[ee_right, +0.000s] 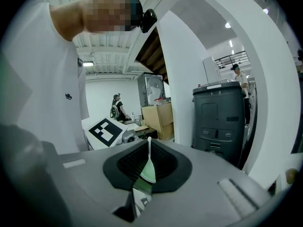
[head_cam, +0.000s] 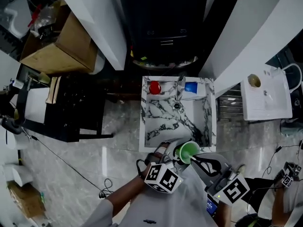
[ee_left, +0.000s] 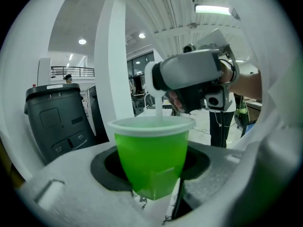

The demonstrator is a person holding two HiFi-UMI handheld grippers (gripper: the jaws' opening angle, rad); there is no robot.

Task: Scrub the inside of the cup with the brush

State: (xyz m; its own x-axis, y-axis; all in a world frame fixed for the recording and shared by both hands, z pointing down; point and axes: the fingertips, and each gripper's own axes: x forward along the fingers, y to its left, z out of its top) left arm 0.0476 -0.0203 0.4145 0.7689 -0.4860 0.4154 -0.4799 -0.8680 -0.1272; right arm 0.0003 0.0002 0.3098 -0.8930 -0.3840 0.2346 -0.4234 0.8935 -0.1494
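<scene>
Green plastic cup, pinched by the fingers of my left gripper over the sink edge, could, I reckon, tip or slip out if my right gripper, fingers clamped on the brush, scrubs too hard.

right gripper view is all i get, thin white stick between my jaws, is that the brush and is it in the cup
Observer: Yes. The left gripper view shows the brush handle running down into the green cup.
Operator: whats holding the cup
Observer: The left hand-held gripper, jaws closed on its sides.
Operator: where is it
Observer: In the head view it hangs by the near rim of the sink.
</scene>
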